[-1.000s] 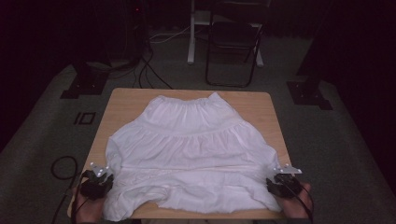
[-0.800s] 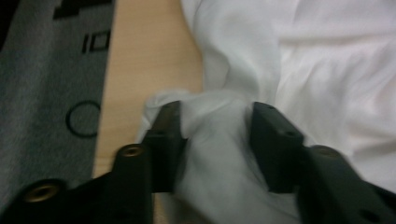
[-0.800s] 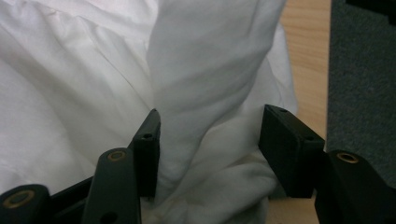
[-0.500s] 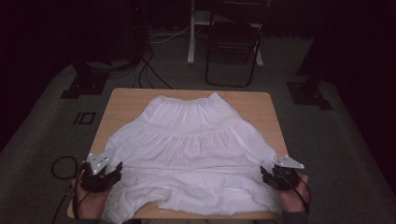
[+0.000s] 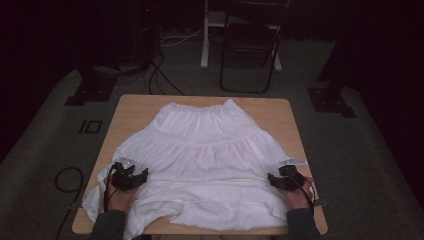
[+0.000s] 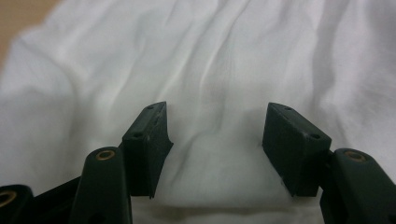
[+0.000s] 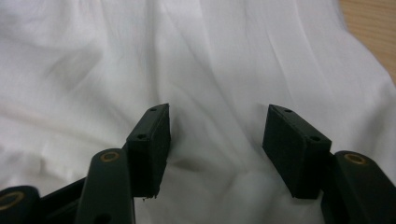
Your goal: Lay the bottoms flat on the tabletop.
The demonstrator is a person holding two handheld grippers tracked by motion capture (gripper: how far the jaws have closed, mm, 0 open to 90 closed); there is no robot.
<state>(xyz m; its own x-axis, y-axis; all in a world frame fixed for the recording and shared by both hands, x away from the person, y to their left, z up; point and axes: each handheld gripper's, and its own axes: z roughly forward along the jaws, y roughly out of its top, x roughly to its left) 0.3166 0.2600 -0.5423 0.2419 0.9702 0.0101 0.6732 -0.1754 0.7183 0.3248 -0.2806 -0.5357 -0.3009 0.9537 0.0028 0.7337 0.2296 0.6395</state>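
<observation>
The left gripper (image 5: 131, 176) has just been opening, and its jaws now stand apart with only loose cloth lying between them. The right gripper (image 5: 285, 178) is open too, so both have let go. The white skirt (image 5: 210, 160) lies flat on the table (image 5: 295, 130), right under the fingers (image 6: 148, 140). Both hands have slid inward since 1 second ago. Both point forward, low over the hem, probably for a new grab.

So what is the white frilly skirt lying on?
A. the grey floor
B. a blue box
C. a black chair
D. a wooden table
D: the white frilly cloth skirt lies spread flat on the light wooden table, whose bare top shows around the waistband at the far side.
</observation>
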